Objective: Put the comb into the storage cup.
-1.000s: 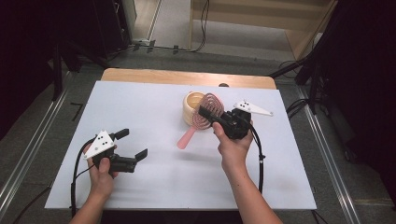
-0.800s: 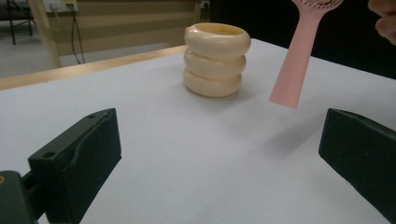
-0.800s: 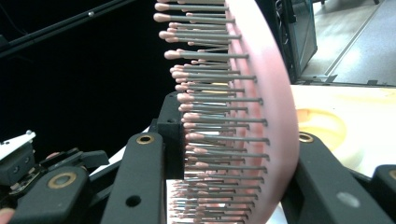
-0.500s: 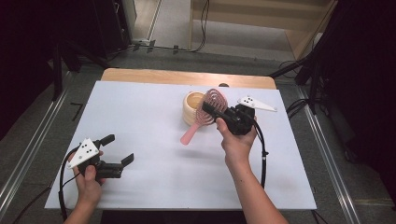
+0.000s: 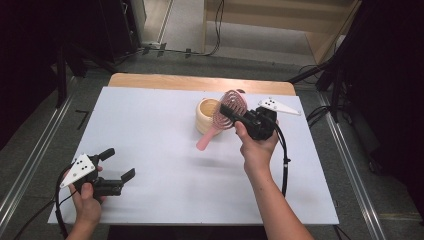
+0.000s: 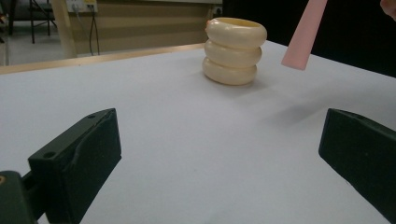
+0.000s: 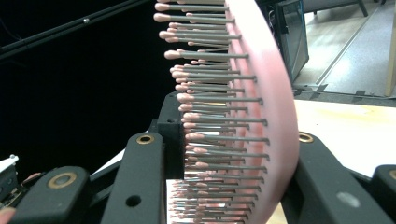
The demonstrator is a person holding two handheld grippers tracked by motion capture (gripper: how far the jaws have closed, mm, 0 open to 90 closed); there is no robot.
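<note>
High view: the right gripper [image 5: 235, 112] clamps the head of a pink hairbrush [image 5: 220, 120] (bristles and back pinched between its jaws), lifted off the white table [image 5: 165, 125], its handle slanting down just beside a cream ribbed cup [image 5: 206, 116]. The left gripper [image 5: 119, 165], jaws spread and holding nothing, hovers near the table's front-left corner, well apart from both.
</note>
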